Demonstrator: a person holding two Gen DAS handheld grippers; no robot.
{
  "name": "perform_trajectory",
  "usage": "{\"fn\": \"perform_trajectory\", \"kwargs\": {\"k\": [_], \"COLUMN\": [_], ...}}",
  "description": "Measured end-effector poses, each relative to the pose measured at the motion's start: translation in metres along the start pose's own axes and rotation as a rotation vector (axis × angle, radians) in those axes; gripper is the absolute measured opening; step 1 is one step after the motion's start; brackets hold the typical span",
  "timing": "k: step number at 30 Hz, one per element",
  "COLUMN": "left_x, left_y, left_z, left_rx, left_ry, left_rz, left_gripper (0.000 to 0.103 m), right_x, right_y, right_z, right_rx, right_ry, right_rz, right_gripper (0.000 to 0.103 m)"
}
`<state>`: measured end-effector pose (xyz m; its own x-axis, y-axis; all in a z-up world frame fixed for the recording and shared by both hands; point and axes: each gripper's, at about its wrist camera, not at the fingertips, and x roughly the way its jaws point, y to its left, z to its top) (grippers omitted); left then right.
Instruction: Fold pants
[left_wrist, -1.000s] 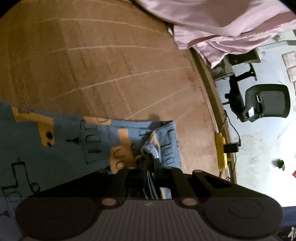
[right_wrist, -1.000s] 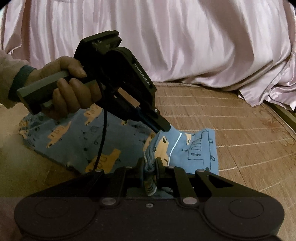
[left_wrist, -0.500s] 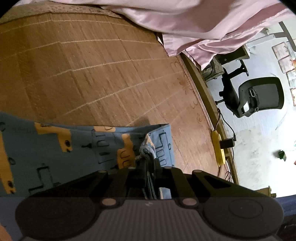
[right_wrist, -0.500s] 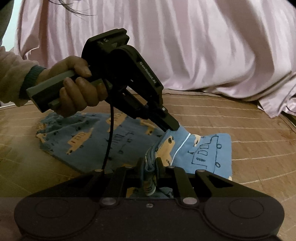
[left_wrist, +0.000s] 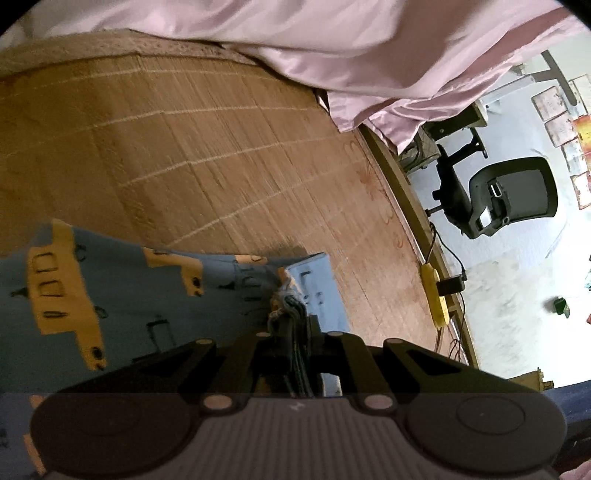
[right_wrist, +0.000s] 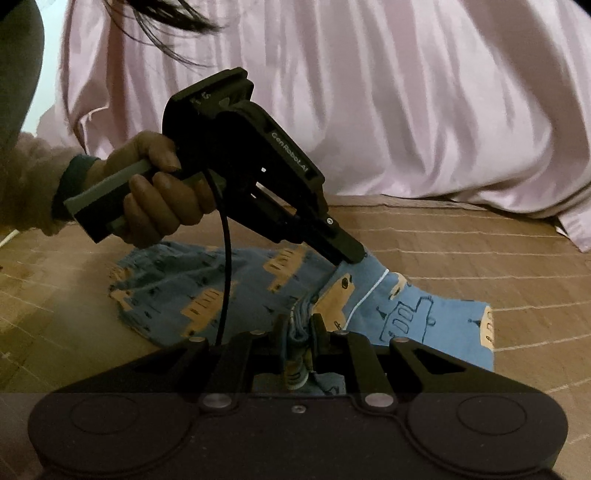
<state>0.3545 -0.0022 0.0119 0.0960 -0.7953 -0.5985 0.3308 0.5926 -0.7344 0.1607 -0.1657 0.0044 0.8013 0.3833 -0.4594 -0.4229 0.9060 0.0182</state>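
Observation:
The pants (right_wrist: 207, 295) are blue with orange vehicle prints and lie on a woven bamboo mat (right_wrist: 480, 258). My right gripper (right_wrist: 301, 325) is shut on a bunched edge of the pants near me. My left gripper (right_wrist: 351, 254) shows in the right wrist view, held by a hand, shut on the cloth a little farther back and lifting it. In the left wrist view the left gripper (left_wrist: 295, 317) pinches a gathered edge of the pants (left_wrist: 110, 295), which spread to the left.
A pink satin sheet (right_wrist: 369, 92) is piled along the back of the mat and also shows in the left wrist view (left_wrist: 332, 48). Past the mat's right edge stand a black office chair (left_wrist: 509, 192) and a yellow power strip (left_wrist: 436, 295) on the floor.
Both grippers have risen and moved left with the pants edge. The lifted cloth folds over the part that lies on the mat. Both grips stay shut.

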Motion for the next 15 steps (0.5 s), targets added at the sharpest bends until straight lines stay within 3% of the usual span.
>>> {"fn": "perform_trajectory", "kwargs": {"k": [15], "left_x": [-0.066], "left_y": [0.038], "left_z": [-0.029], "left_rx": [-0.050], "left_ry": [-0.079], "left_rz": [0.036], "left_gripper": [0.007], "right_x": [0.045], "right_y": [0.047], "right_z": [0.014], "right_rx": [0.005], "right_ry": [0.029], "right_rz": [0.157], "right_gripper": [0.013]}}
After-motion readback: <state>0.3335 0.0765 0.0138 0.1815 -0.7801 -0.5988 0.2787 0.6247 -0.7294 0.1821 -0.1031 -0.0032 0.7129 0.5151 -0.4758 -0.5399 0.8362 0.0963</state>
